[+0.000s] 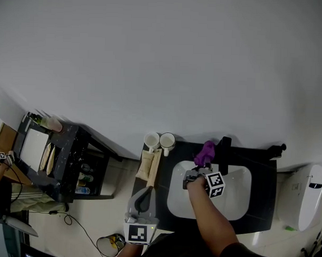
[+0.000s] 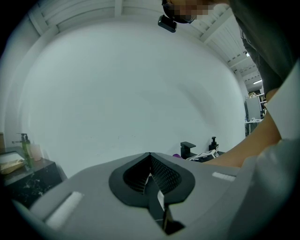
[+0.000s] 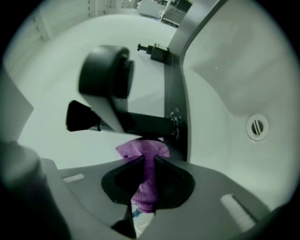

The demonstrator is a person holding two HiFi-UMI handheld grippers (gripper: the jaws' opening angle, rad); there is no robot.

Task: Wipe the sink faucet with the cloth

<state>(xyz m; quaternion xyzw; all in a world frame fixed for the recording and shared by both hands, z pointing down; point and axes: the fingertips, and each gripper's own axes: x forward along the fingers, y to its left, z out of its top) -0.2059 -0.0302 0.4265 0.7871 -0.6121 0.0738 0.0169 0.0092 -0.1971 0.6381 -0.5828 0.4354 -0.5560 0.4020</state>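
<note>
Pinching the purple cloth (image 3: 143, 152), the right gripper (image 3: 145, 164) is touching it to the black faucet (image 3: 140, 123), which is lying crosswise just ahead; the closed, empty left gripper (image 2: 150, 177) is sitting farther off.

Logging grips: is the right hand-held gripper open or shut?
The right hand-held gripper is shut on the purple cloth, pinched between its jaws by the black faucet.

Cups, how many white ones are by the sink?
2. One cup stands at the counter's back left corner; the second cup sits just right of it. More could be hidden.
</note>
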